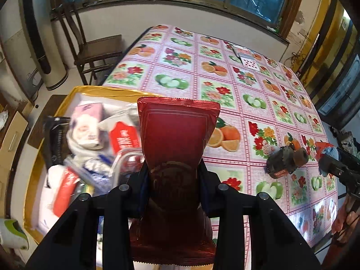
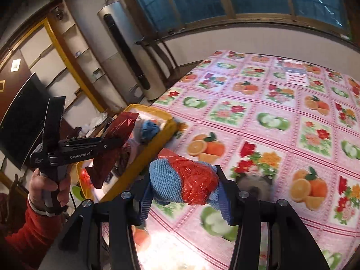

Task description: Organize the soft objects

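Observation:
My left gripper (image 1: 174,175) is shut on a dark red foil packet (image 1: 177,132) that stands up between its fingers, above the near edge of a yellow-rimmed box (image 1: 105,90). The same left gripper (image 2: 112,144) with the red foil packet (image 2: 119,127) shows in the right wrist view, held over the box (image 2: 155,110). My right gripper (image 2: 183,189) is shut on a bundle of blue cloth (image 2: 163,180) and crinkled red plastic bag (image 2: 195,180), above the fruit-patterned tablecloth (image 2: 258,112). That bundle (image 1: 326,155) shows at the right edge of the left view.
The box holds several soft packs: a pink tissue pack (image 1: 86,126), a red packet (image 1: 123,137), white cloths. A dark brown cylindrical object (image 1: 285,160) lies on the table at right. A card sheet (image 1: 245,59) lies far back. A wooden chair (image 1: 90,49) and tall appliance (image 2: 128,54) stand beyond.

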Demonstrator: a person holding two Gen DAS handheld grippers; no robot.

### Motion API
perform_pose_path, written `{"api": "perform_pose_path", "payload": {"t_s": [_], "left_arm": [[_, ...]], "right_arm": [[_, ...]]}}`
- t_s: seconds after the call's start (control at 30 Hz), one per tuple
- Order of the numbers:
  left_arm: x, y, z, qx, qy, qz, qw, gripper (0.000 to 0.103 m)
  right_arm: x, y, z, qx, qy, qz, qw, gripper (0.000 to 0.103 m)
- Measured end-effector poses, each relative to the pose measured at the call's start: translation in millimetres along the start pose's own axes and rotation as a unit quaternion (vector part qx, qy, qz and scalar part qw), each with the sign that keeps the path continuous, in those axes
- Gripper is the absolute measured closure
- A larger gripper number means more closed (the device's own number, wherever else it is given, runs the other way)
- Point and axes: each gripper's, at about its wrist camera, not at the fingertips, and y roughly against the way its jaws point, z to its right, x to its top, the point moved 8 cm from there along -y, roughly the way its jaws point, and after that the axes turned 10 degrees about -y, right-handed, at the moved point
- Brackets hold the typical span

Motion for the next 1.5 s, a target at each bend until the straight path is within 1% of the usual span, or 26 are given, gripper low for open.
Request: {"api": "perform_pose_path", "payload": {"t_s": [0.1,0.2,0.3,0.4,0.47,0.53,0.63,0.67,0.7,0.73,0.8,0.83,0.9,0.93,0.97,1.0,1.1,1.2,1.3,1.4,1.5], "left_arm": [[-16.1,12.6,-35.6,0.037,0.017,0.009,0.9991,0.068],[-37.8,17.5,-65.7,0.057,0.036,0.005,0.9977,0.068],[-59.5,17.2,-91.5,0.076,0.058,0.0,0.9954,0.068],[-75.6,14.8,-112.0,0.098,0.078,-0.001,0.9921,0.068],[-83.6,11.3,-122.0,0.113,0.088,0.0,0.9897,0.068],[-88.9,9.3,-129.4,0.124,0.094,0.005,0.9879,0.068],[-92.4,8.9,-136.2,0.136,0.104,0.017,0.985,0.067],[-93.3,8.8,-137.2,0.142,0.105,0.021,0.984,0.066],[-93.9,8.1,-137.5,0.149,0.106,0.024,0.9828,0.065],[-94.3,7.3,-137.5,0.155,0.104,0.025,0.982,0.064],[-95.9,5.9,-138.1,0.163,0.11,0.034,0.9799,0.055],[-96.6,5.5,-138.3,0.164,0.115,0.041,0.979,0.055],[-99.2,6.6,-141.3,0.169,0.123,0.05,0.9766,0.05],[-100.5,8.0,-143.2,0.175,0.129,0.056,0.9746,0.047],[-101.3,10.5,-145.4,0.183,0.133,0.061,0.9722,0.041],[-101.5,13.1,-147.2,0.19,0.138,0.067,0.9697,0.038],[-102.1,22.0,-149.8,0.203,0.146,0.088,0.9643,0.037],[-101.7,30.8,-145.2,0.219,0.138,0.102,0.9604,0.037],[-99.8,37.1,-140.0,0.217,0.137,0.111,0.9601,0.037],[-99.4,47.2,-135.2,0.221,0.14,0.128,0.9567,0.037],[-98.4,52.4,-125.5,0.213,0.138,0.135,0.9577,0.037]], "right_arm": [[3.1,-42.6,-50.1,0.03,0.016,-0.021,0.999,0.052],[6.0,-85.3,-99.7,0.05,0.035,-0.04,0.997,0.052],[13.7,-126.8,-139.5,0.051,0.054,-0.051,0.996,0.052],[17.1,-171.2,-167.8,0.052,0.061,-0.072,0.994,0.052],[14.6,-198.0,-182.0,0.042,0.072,-0.081,0.993,0.052],[13.5,-218.2,-189.5,0.026,0.083,-0.079,0.993,0.051],[10.3,-234.1,-191.8,0.007,0.097,-0.071,0.993,0.048],[9.3,-235.0,-187.5,0.006,0.098,-0.069,0.993,0.046],[8.0,-233.4,-184.8,0.005,0.1,-0.067,0.993,0.043],[6.3,-234.2,-183.7,0.002,0.104,-0.066,0.992,0.042],[3.3,-232.3,-184.6,0.0,0.115,-0.059,0.992,0.035],[3.0,-226.4,-185.0,0.006,0.116,-0.053,0.992,0.033],[3.9,-211.2,-187.3,0.026,0.114,-0.039,0.992,0.021],[4.8,-203.0,-189.5,0.033,0.113,-0.028,0.993,0.019],[6.0,-195.7,-191.6,0.04,0.113,-0.018,0.993,0.015],[6.9,-188.6,-193.9,0.044,0.115,-0.009,0.992,0.014],[7.4,-166.6,-197.8,0.04,0.125,0.025,0.991,0.013],[3.2,-149.3,-200.2,0.043,0.128,0.042,0.99,0.01],[-3.3,-134.6,-200.8,0.045,0.129,0.054,0.989,0.009],[-12.7,-121.8,-196.6,0.037,0.135,0.068,0.988,0.009],[-21.8,-108.5,-190.2,0.026,0.137,0.082,0.987,0.009]]}}
